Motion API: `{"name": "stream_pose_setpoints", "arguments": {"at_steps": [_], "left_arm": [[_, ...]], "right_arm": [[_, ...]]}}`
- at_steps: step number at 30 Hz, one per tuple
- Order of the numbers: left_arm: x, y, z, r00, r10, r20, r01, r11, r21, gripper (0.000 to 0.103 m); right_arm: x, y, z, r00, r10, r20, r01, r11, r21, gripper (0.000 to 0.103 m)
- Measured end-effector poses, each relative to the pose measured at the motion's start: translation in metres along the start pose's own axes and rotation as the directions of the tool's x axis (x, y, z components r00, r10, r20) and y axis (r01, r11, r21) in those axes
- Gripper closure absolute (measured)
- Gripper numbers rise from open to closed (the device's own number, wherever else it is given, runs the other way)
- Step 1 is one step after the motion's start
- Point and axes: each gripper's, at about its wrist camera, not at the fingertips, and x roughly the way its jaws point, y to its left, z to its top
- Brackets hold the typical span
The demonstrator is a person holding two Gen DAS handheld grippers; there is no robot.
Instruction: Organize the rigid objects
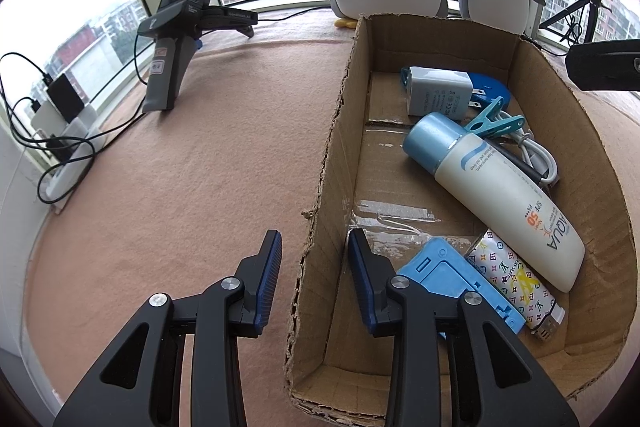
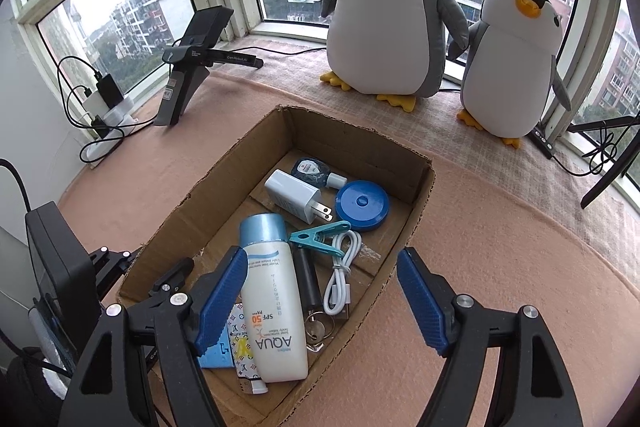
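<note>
Fingers of the left gripper (image 1: 314,271) straddle the near-left wall of the cardboard box (image 1: 336,131), spread apart, likely to steady it; the right gripper (image 2: 322,297) hovers wide, empty, over the sunscreen bottle (image 2: 274,307) inside.

Corrugated cardboard box (image 2: 352,143); glossy plastic bottle (image 2: 274,307).

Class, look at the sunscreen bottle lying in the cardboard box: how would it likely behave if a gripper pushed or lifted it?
The sunscreen bottle lies on its side and looks rounded, so a push would probably roll it, though the items packed alongside may stop it. Its smooth plastic looks slippery, so the pads might slide. It seems stiff rather than floppy and would likely keep its shape when lifted.
</note>
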Motion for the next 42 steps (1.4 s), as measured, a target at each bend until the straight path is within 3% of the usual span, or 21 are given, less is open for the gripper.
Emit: {"name": "stream_pose_setpoints", "arguments": {"at_steps": [8, 11, 20, 34, 42], "left_arm": [[-0.009, -0.003, -0.002, 1.0, 0.007, -0.002, -0.007, 1.0, 0.008, 0.062], [-0.014, -0.001, -0.002, 1.0, 0.015, 0.004, -0.015, 1.0, 0.004, 0.053], [-0.047, 0.012, 0.006, 0.998, 0.032, 0.055, -0.03, 0.999, -0.034, 0.042], [-0.121, 0.0, 0.019, 0.99, -0.083, 0.116, 0.085, 0.996, -0.013, 0.029], [-0.151, -0.009, 0.024, 0.983, -0.099, 0.152, 0.098, 0.995, 0.014, 0.027]], "right_arm": [[-0.013, -0.001, -0.013, 1.0, -0.007, 0.009, 0.007, 1.0, 0.001, 0.029], [-0.017, -0.001, -0.018, 1.0, -0.013, 0.01, 0.012, 1.0, 0.005, 0.029], [-0.049, 0.005, -0.025, 0.997, -0.035, 0.069, 0.035, 0.999, 0.004, 0.029], [-0.118, 0.004, -0.051, 0.983, -0.071, 0.167, 0.057, 0.995, 0.085, 0.02], [-0.149, -0.002, -0.068, 0.967, -0.148, 0.208, 0.121, 0.983, 0.138, 0.015]]}}
